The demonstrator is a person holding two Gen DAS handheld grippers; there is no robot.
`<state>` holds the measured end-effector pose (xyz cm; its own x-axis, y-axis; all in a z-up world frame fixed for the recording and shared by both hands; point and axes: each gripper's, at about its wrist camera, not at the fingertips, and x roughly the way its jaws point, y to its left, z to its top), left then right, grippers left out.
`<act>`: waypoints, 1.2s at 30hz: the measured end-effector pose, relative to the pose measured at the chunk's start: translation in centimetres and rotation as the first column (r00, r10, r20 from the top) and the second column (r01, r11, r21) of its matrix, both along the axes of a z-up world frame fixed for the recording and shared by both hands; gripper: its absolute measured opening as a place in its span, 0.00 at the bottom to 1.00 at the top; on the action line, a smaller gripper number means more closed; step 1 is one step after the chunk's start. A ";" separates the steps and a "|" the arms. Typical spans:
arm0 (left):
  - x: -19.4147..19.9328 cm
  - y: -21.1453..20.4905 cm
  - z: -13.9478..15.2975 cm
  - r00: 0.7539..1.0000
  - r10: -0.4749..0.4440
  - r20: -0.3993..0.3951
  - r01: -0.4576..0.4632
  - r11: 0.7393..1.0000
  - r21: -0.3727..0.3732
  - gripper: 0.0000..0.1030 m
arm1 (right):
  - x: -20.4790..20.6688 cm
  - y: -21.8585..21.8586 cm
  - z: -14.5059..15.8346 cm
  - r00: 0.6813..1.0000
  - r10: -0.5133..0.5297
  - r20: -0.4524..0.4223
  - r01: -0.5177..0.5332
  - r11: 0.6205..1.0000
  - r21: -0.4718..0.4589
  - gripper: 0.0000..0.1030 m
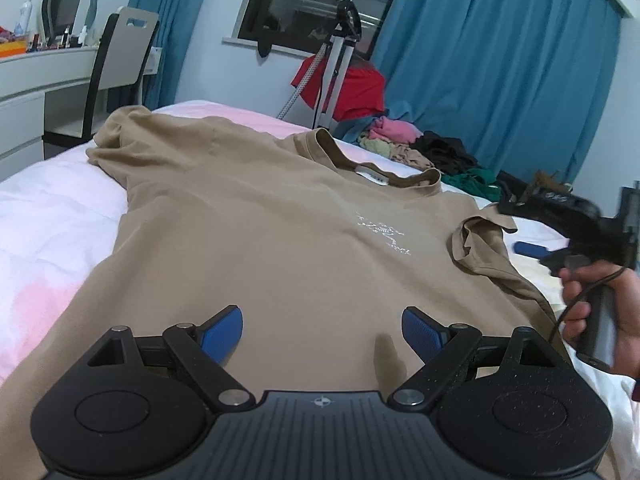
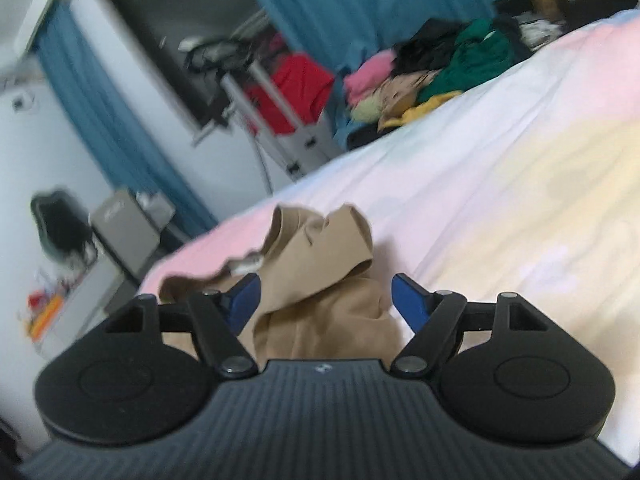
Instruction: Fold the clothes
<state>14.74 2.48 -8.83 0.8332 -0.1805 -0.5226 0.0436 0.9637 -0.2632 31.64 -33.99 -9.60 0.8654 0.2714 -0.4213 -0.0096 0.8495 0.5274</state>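
left wrist: tan t-shirt flat on bed; left tool, right tool both released.

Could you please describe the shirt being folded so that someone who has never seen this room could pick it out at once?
Start at the bed with the pink-and-white sheet, in front of the blue curtains. Spread flat across it, front up, lies a tan T-shirt with a small white chest print and a white neck label. The other clothes sit crumpled in a colourful heap at the bed's far edge.
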 end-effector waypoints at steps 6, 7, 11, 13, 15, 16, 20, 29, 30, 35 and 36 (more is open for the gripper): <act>-0.1 -0.5 0.0 0.999 -0.044 0.021 0.045 0.999 -0.010 0.86 | 2.8 0.7 0.8 1.000 -0.027 -0.012 0.025 0.986 -0.165 0.17; -0.1 -0.6 0.0 0.999 -0.050 0.022 0.050 0.999 -0.004 0.86 | 3.0 0.3 0.9 0.999 -0.036 -0.013 0.033 0.982 -0.185 0.10; -0.3 -0.7 -0.1 0.998 -0.057 0.019 0.057 0.998 -0.003 0.86 | 2.3 -3.4 3.1 0.991 -0.122 0.055 0.129 0.980 -0.150 0.07; -0.3 -0.7 -0.1 0.998 -0.056 0.016 0.057 0.998 -0.006 0.86 | 1.8 -6.4 4.0 0.978 -0.192 0.076 0.199 0.974 -0.105 0.07; -0.3 -0.8 -0.2 0.998 -0.057 0.013 0.057 0.998 -0.004 0.86 | 1.9 -9.2 4.2 0.962 -0.267 0.062 0.272 0.954 -0.128 0.07; -0.2 -0.7 -0.2 0.998 -0.058 0.011 0.059 0.998 -0.003 0.86 | 2.0 -10.6 4.2 0.951 -0.304 0.054 0.309 0.940 -0.142 0.07; 0.0 -0.7 -0.4 0.998 -0.060 0.003 0.060 0.998 -0.004 0.86 | 1.5 -15.0 3.0 0.896 -0.444 -0.008 0.436 0.884 -0.170 0.10; 0.0 -0.7 -0.3 0.998 -0.058 -0.002 0.058 0.998 0.004 0.86 | -7.5 -14.2 -1.7 0.914 -0.393 -0.098 0.405 0.888 0.217 0.75; -0.2 -0.7 -0.2 0.998 -0.057 0.001 0.057 0.998 0.006 0.86 | -8.8 -13.3 -1.8 0.925 -0.368 -0.092 0.379 0.889 0.256 0.75; -1.4 -0.6 0.6 0.999 -0.052 0.011 0.052 0.999 0.009 0.86 | -11.9 -9.1 -1.7 0.940 -0.288 -0.182 0.337 0.870 0.361 0.75; -1.6 -0.7 0.7 0.999 -0.050 0.012 0.050 0.999 0.010 0.86 | -12.1 -8.4 -1.7 0.933 -0.290 -0.213 0.351 0.863 0.364 0.75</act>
